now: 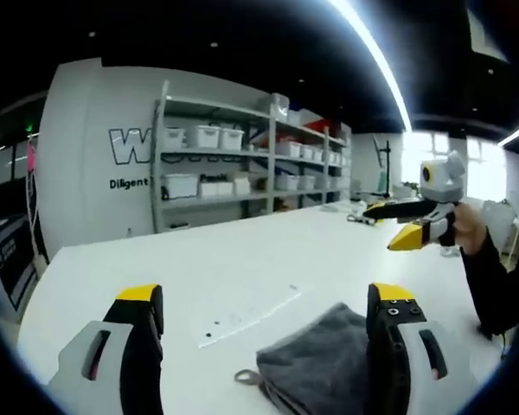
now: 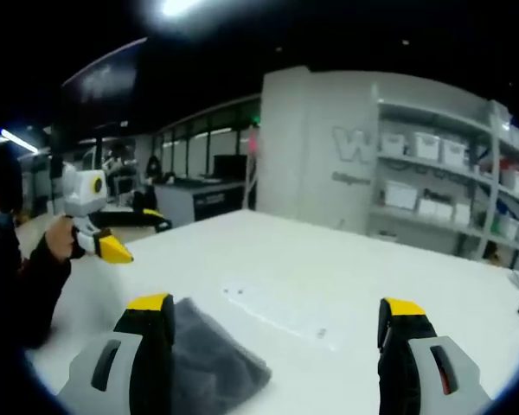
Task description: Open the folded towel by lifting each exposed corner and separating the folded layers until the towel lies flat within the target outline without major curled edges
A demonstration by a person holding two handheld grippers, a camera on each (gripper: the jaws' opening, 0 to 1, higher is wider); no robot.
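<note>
- Folded towel [image 1: 320, 367] lay on the table [image 1: 242, 259], partly behind the left gripper's [image 1: 268, 316] right jaw.
- Shelving [image 1: 242, 164] stood beyond the table.

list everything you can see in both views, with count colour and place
towel: one, dark grey, folded, on the table near the grippers
table: one, white, large
tape marks: pale strip on the table beyond the towel
shelving: metal racks with white bins, against the far wall
ceiling light: one long bright strip overhead
left gripper: yellow-tipped jaws apart, above the towel
right gripper: yellow-tipped jaws apart, towel by its left jaw
person's hand: dark sleeve, holding the right gripper
</note>
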